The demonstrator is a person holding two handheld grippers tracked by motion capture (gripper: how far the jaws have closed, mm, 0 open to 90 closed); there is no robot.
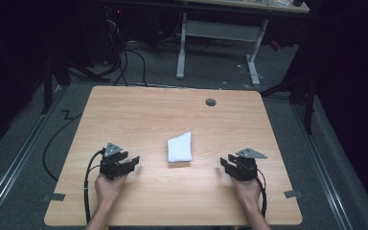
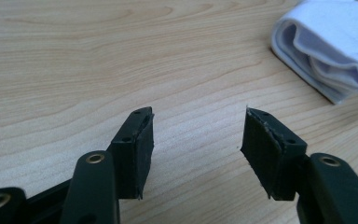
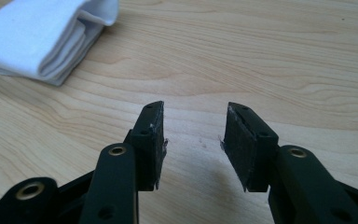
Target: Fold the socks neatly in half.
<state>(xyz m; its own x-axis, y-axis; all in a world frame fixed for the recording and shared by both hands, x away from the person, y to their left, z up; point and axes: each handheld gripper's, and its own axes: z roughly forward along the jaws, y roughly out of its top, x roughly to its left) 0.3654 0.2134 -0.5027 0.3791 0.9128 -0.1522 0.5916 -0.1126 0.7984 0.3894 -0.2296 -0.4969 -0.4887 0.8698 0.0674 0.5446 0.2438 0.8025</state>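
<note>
We observe a light wooden table [image 1: 139, 115] with a folded white cloth [image 1: 180, 147] lying near its centre, slightly toward the person's side. The cloth rests flat on the tabletop, between the two grippers and a little farther from the person than either of them, touching neither. The left gripper [image 1: 133, 162] sits low over the table at the near left, held by the person's left hand [image 1: 109, 186], with its jaws pointing toward the cloth. In the left gripper view we see the left gripper [image 2: 196, 140] with its two black jaws spread apart and only bare wood grain between them; the cloth [image 2: 328, 44] lies ahead and to the upper right, well clear of the jaws, showing its stacked folded edges. The right gripper [image 1: 224, 165] sits at the near right, held by the right hand [image 1: 247, 188], with its jaws also directed inward toward the cloth. In the right gripper view we see the right gripper [image 3: 193, 140] with its jaws likewise parted and nothing held between them; the cloth [image 3: 42, 35] appears at the upper left, apart from the jaws. A dark round grommet hole [image 1: 211, 102] marks the far side of the tabletop. Beyond the table we note a white-legged desk [image 1: 218, 31] on grey floor.
</note>
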